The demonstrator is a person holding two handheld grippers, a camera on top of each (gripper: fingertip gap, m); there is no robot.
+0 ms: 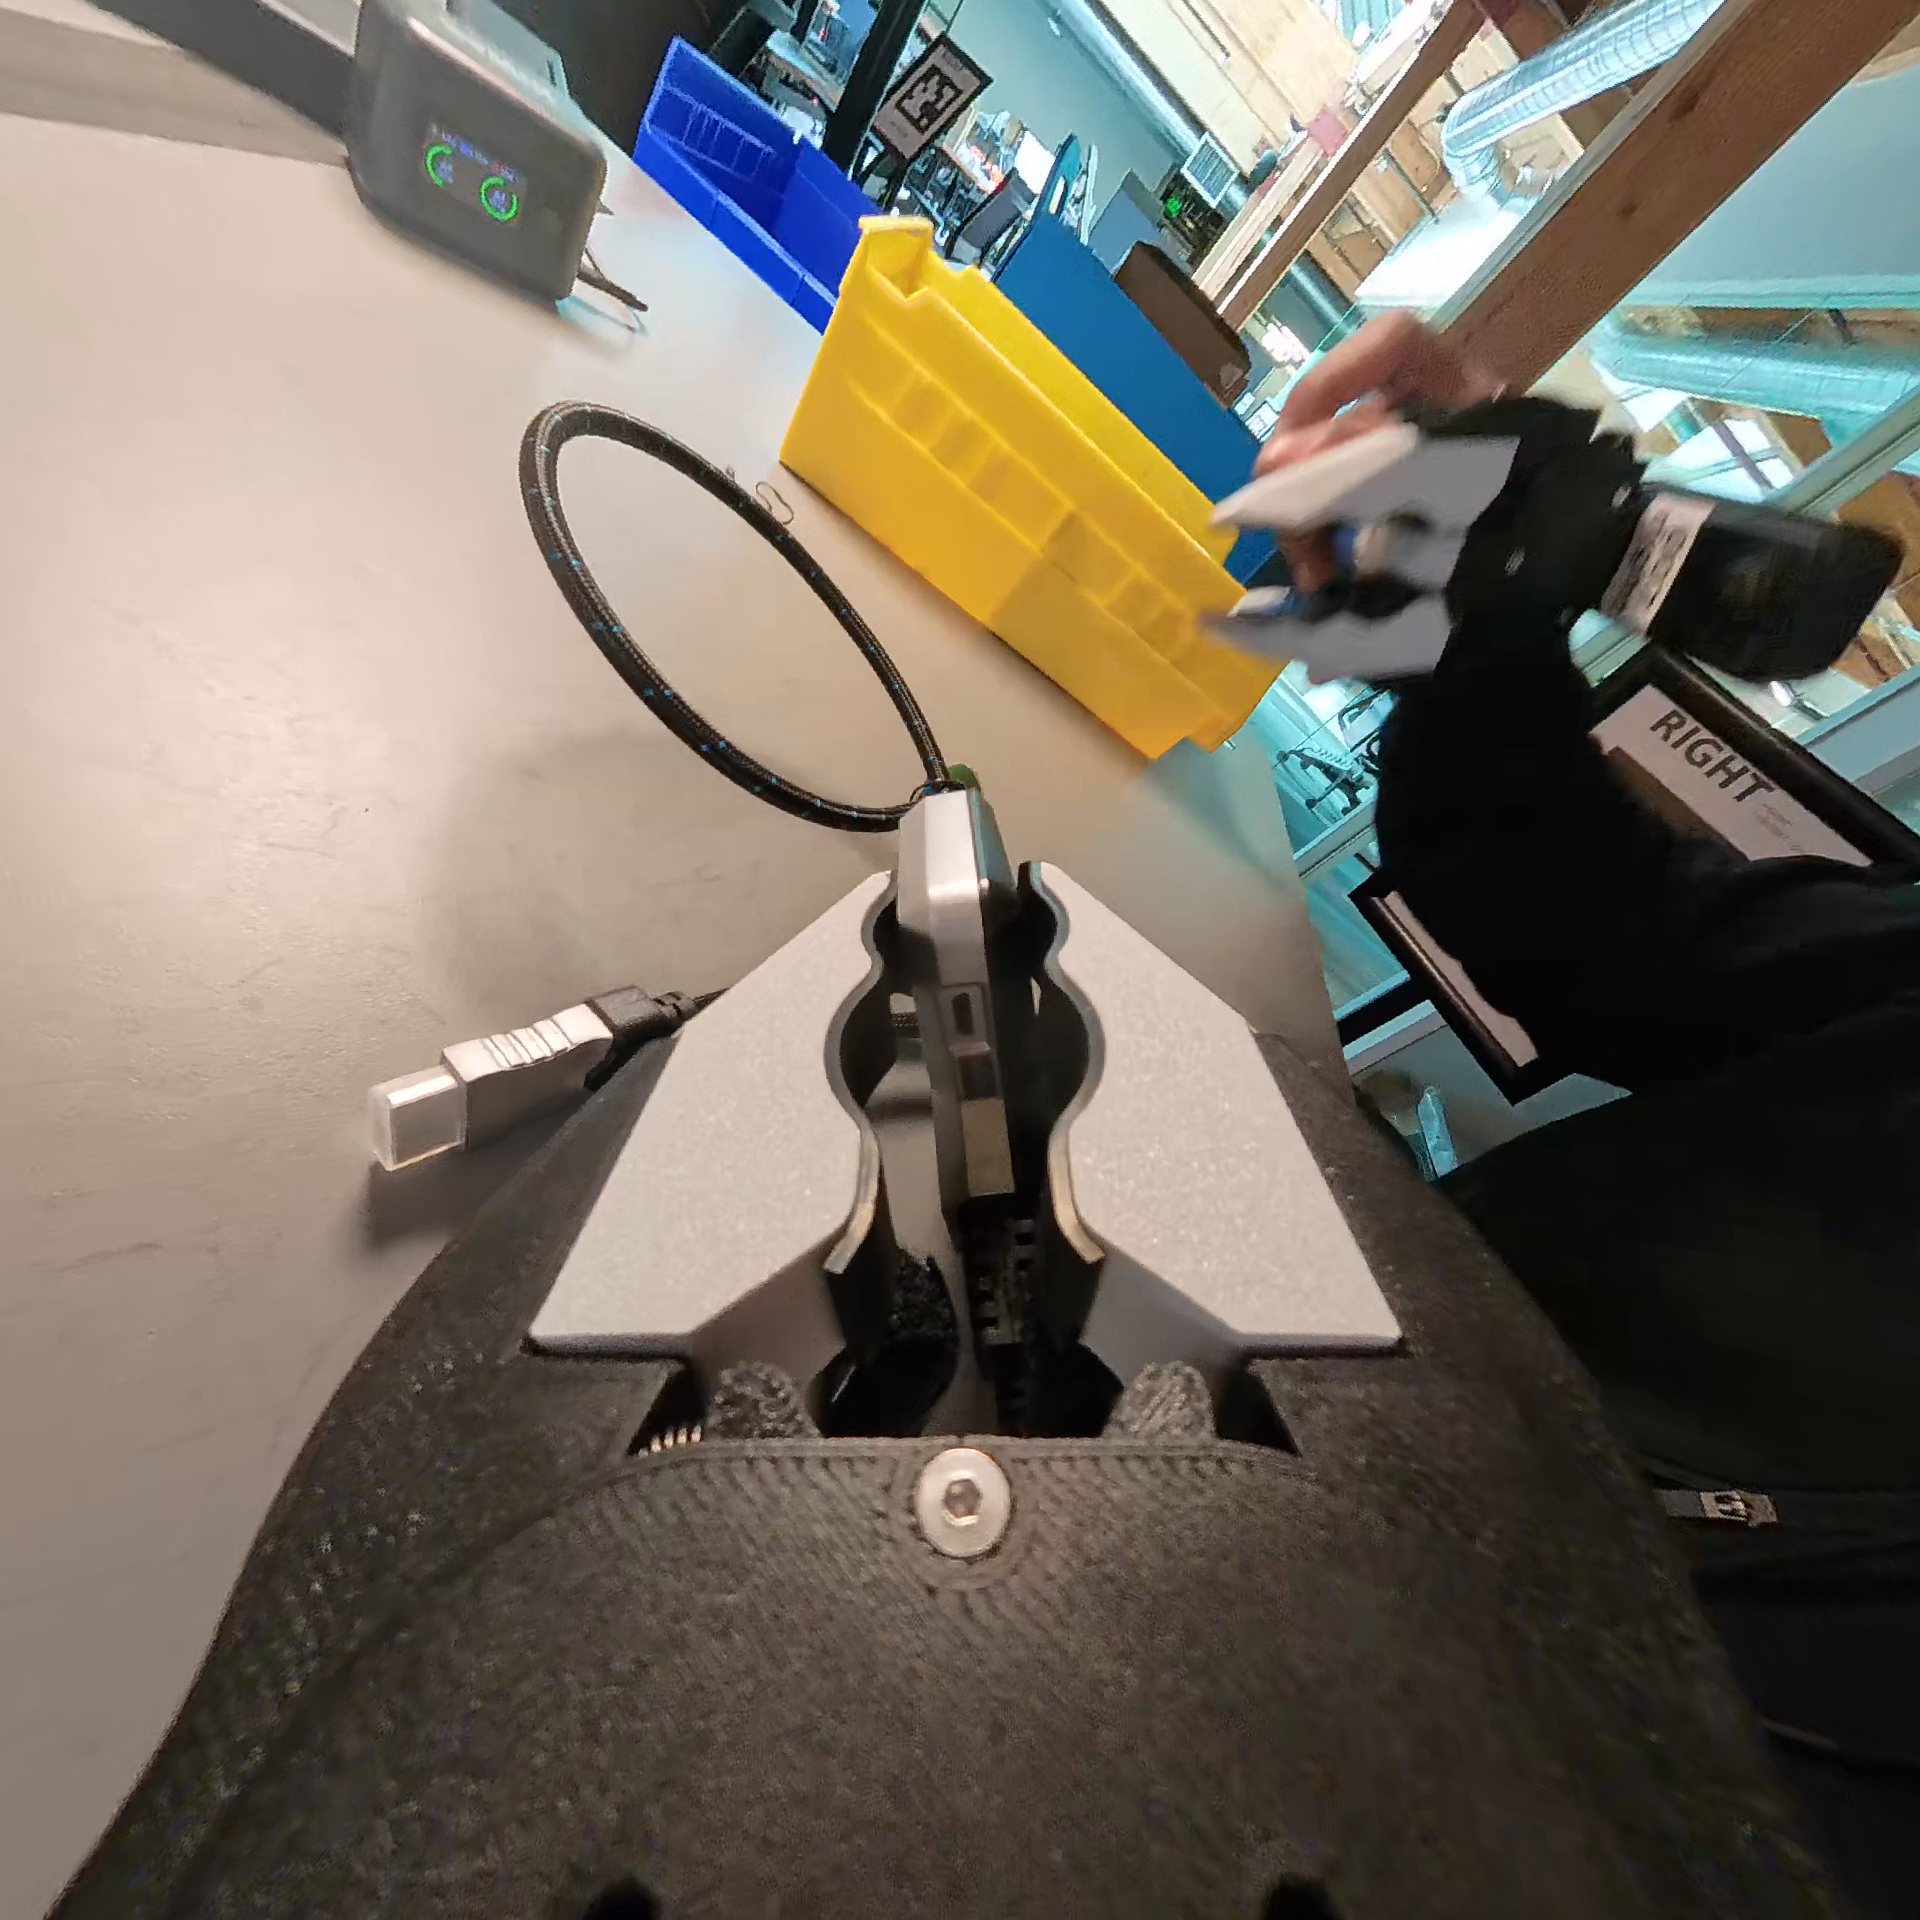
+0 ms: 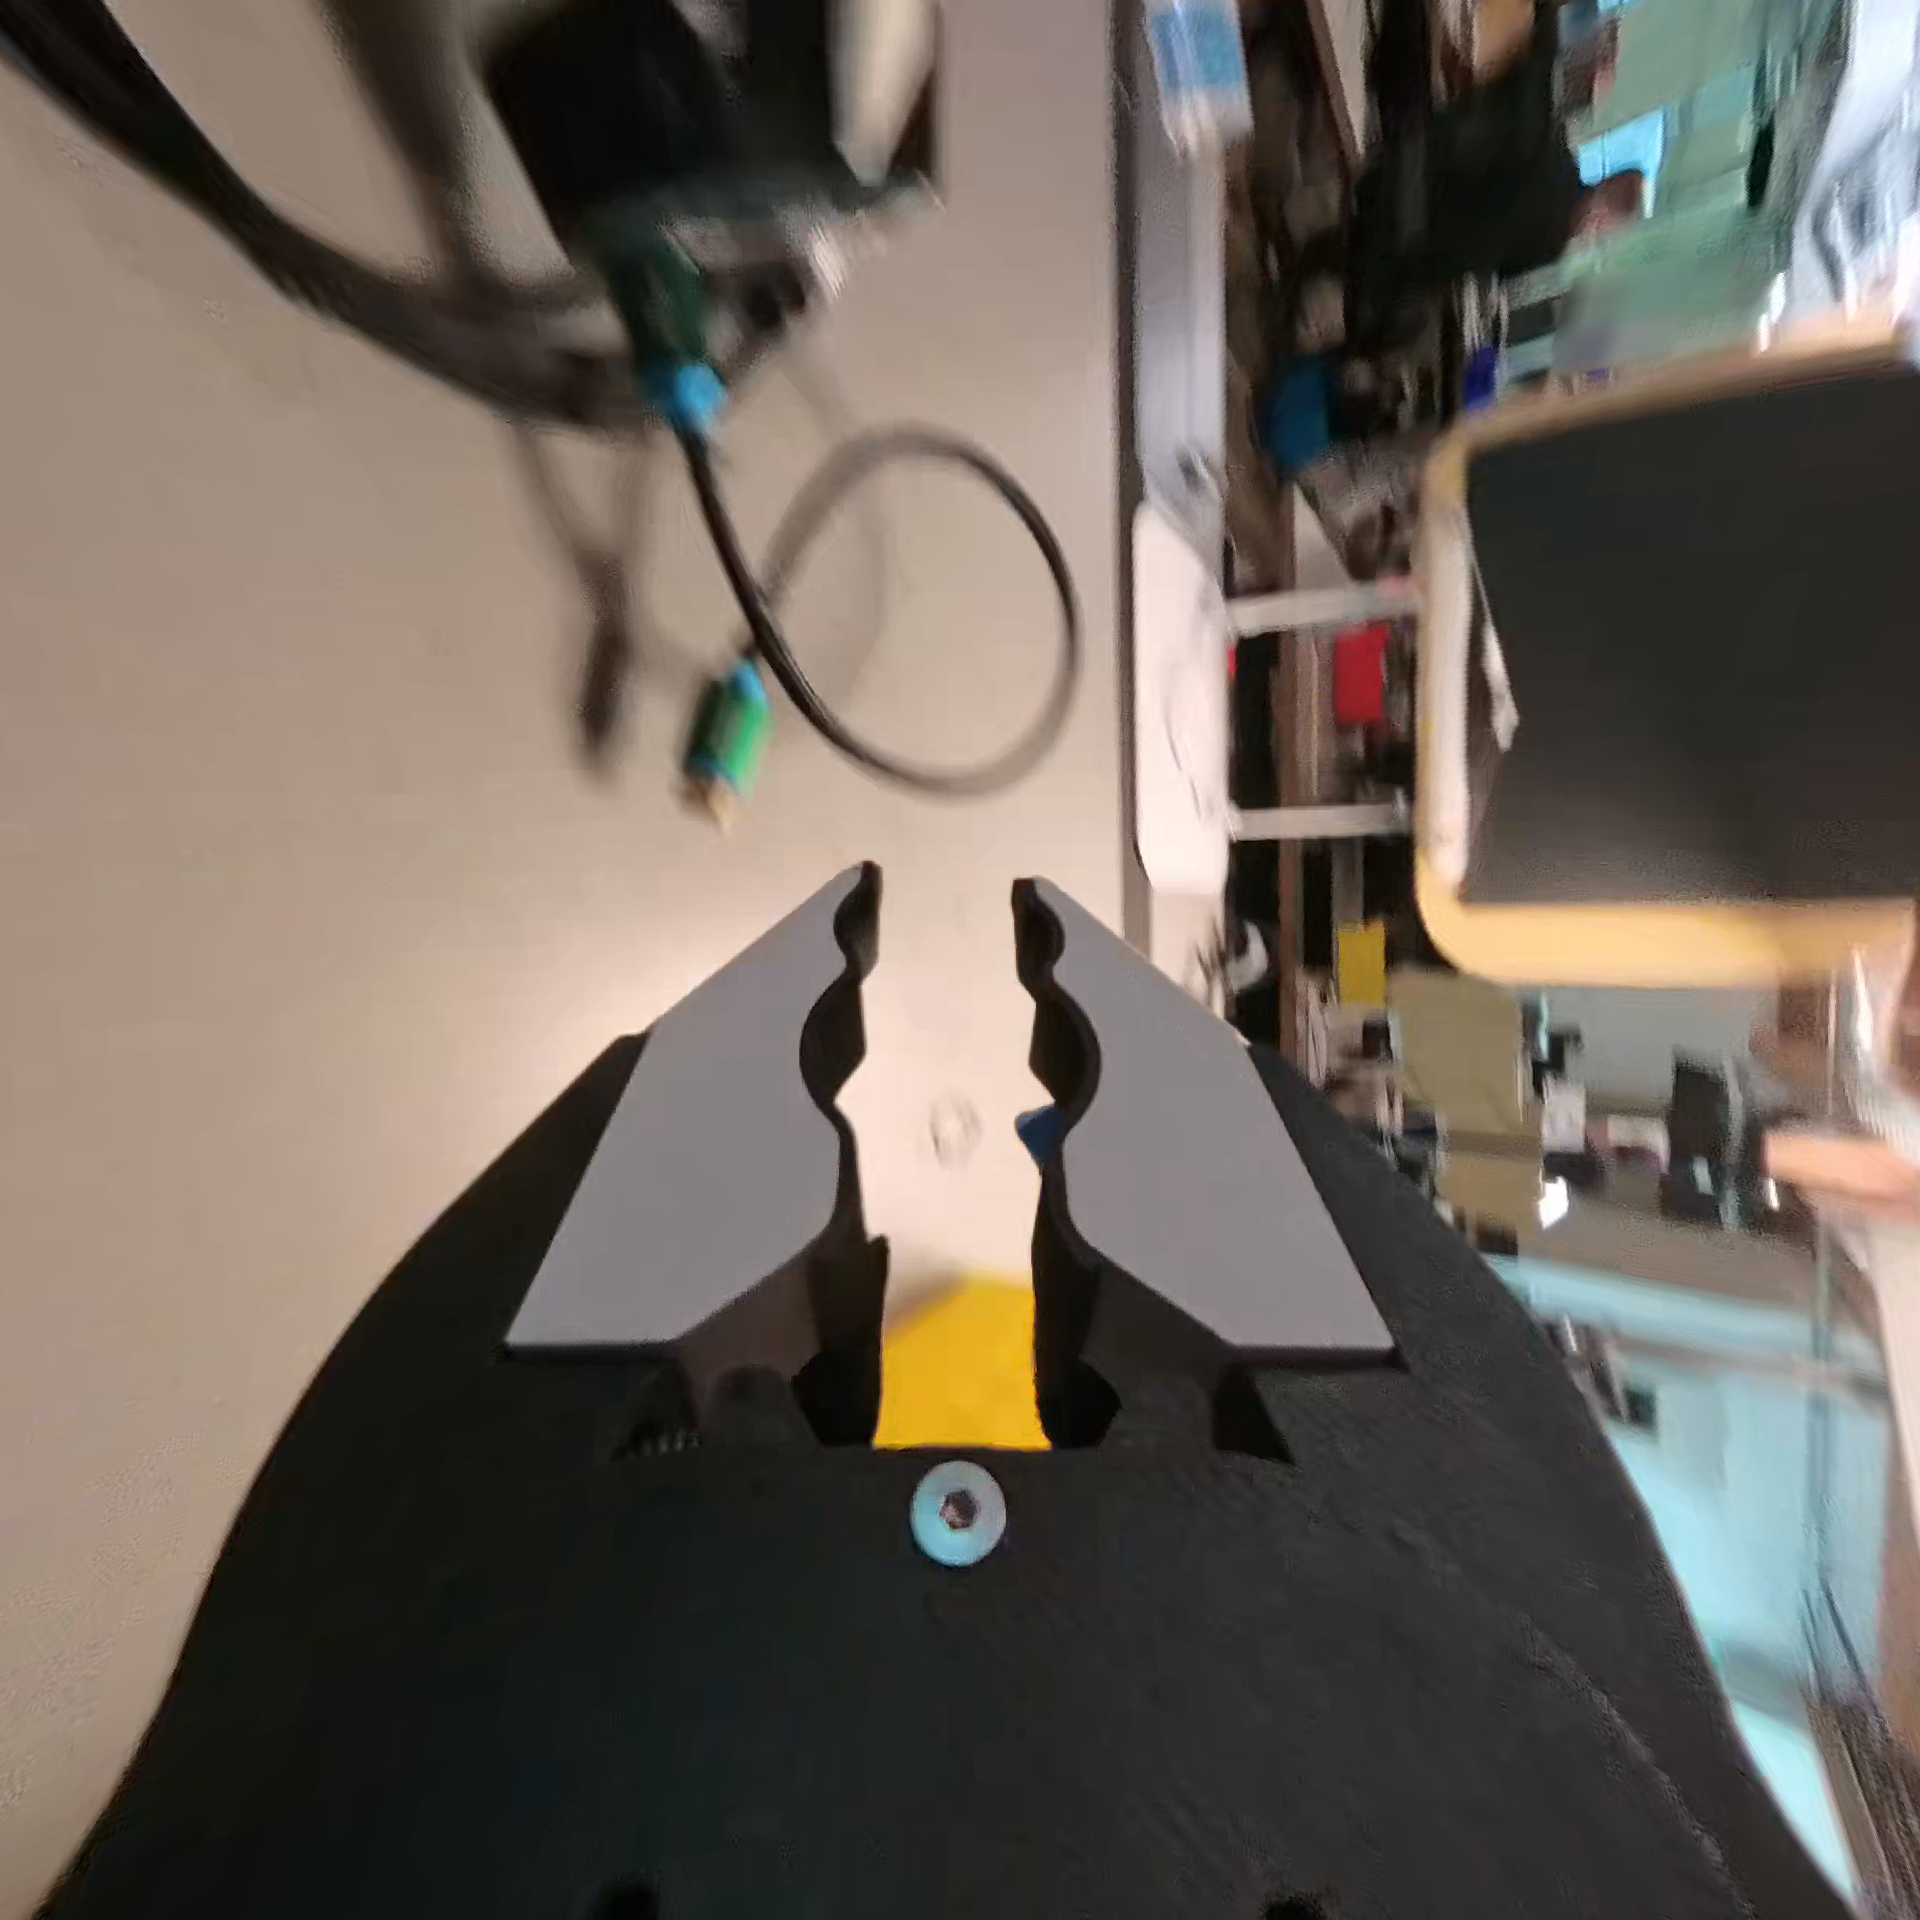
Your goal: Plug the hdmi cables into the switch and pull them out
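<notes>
My left gripper (image 1: 961, 883) is shut on the grey hdmi switch (image 1: 940, 935), held edge-on above the table. A braided black cable (image 1: 665, 540) loops out from the switch's far end. A silver hdmi plug (image 1: 488, 1081) lies on the table to the left of my left fingers. My right gripper (image 2: 945, 883) is open and empty, held in the air; it also shows, blurred, in the left wrist view (image 1: 1226, 566). In the blurred right wrist view, a green-and-blue hdmi plug (image 2: 727, 738) lies loose on the table ahead. A second green-and-blue plug (image 2: 675, 343) sits by the left gripper (image 2: 707, 125).
A yellow bin (image 1: 1018, 488) stands at the table's far edge, with blue bins (image 1: 748, 177) behind it. A dark power unit with a lit display (image 1: 473, 177) stands at the back left. The table edge (image 2: 1127, 520) runs to the right of the loose cable loop (image 2: 997, 644). The tips of one gripper are about 15 cm away from the tips of the other. The silver hdmi plug (image 1: 488, 1081) lies some 8 cm from my left tips, 25 cm from my right tips.
</notes>
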